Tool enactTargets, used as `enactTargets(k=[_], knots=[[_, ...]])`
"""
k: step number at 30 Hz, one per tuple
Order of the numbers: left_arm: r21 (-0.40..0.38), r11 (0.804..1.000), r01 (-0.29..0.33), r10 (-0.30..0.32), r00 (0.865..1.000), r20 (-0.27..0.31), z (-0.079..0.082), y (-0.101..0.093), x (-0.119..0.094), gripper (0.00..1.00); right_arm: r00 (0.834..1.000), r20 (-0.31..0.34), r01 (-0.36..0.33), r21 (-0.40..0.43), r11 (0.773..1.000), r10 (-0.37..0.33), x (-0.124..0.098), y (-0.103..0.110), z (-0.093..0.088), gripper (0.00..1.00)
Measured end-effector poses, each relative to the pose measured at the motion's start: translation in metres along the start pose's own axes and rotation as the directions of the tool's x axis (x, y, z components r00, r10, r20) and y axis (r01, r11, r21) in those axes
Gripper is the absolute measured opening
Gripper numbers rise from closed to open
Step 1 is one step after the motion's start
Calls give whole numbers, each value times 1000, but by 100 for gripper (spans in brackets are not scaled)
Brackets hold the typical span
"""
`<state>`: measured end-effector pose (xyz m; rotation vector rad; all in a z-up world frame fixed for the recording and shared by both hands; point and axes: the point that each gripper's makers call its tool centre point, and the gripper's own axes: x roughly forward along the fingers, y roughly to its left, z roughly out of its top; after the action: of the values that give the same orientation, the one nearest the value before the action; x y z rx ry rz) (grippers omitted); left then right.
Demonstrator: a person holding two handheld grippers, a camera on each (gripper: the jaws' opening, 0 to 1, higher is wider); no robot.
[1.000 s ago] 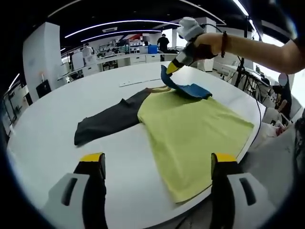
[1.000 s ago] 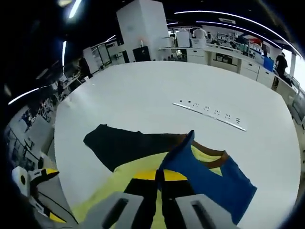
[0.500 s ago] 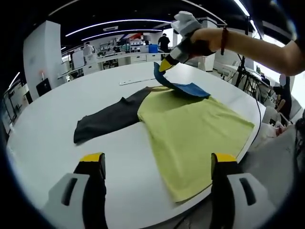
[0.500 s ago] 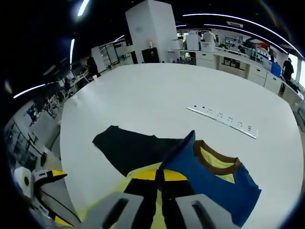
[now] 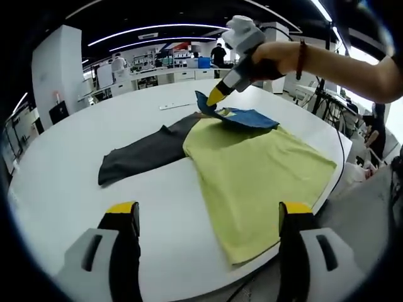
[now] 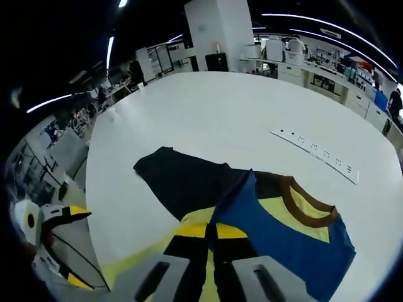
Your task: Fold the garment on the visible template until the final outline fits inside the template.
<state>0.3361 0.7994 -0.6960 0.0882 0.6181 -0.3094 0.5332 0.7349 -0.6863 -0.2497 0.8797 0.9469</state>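
On the white table (image 5: pixel 56 176), near its edge closest to you, lies the garment (image 5: pixel 252 170): a tee w/ yellow-green body, dark grey sleeve (image 5: pixel 138 157) spread flat to one side, blue sleeve (image 5: pixel 242 117) on the other, brown collar (image 6: pixel 302 201).

Right gripper (image 5: pixel 214 96): jaws pinched closed on the blue sleeve edge, cloth lifted off the body and partway carried inward toward the collar. From the right gripper view the yellow-tipped jaws (image 6: pixel 204 231) meet w/ blue fabric rising between them; grip looks secure.

Left gripper (image 5: pixel 208 217): jaws wide apart, nothing between them, hovering over the table just short of the hem (image 5: pixel 252 251). It's idle.

No template outline can be made out on the table in these views; can't judge fit yet.

Handling, as judgement: thin knit, light, limp, no stiffness. It'll drape and drag, not hold a crease. Your one-point pinch makes the sleeve peak and twist, so lay it down slowly and let it flatten. Fabric prob. slides easily on the smooth top, so the body may shift if you pull sideways. Best holds: sleeve cuff corners, shoulder seams, hem corners; avoid mid-panel pinches, they bunch. Hem hangs close to the table edge; watch that it doesn't slip over.

A white strip (image 6: pixel 318 155) lies well beyond the tee.
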Motion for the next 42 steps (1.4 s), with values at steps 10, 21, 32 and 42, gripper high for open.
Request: enactTargets(k=[10, 21, 32, 42], knots=[[-10, 1000, -9, 9, 1000, 2, -2, 2, -3, 89, 999, -11, -51, 78, 996, 52, 30, 9, -22, 0], [-9, 1000, -17, 17, 1000, 5, -1, 3, -6, 89, 1000, 4, -3, 55, 998, 3, 21, -9, -29, 21], [-8, 999, -52, 52, 998, 23, 5, 9, -7, 99, 992, 47, 117, 32, 993, -118, -21, -65, -48, 54], [-4, 999, -53, 53, 998, 34, 10, 10, -8, 99, 982, 84, 165, 49, 985, -169, -62, -103, -75, 62]])
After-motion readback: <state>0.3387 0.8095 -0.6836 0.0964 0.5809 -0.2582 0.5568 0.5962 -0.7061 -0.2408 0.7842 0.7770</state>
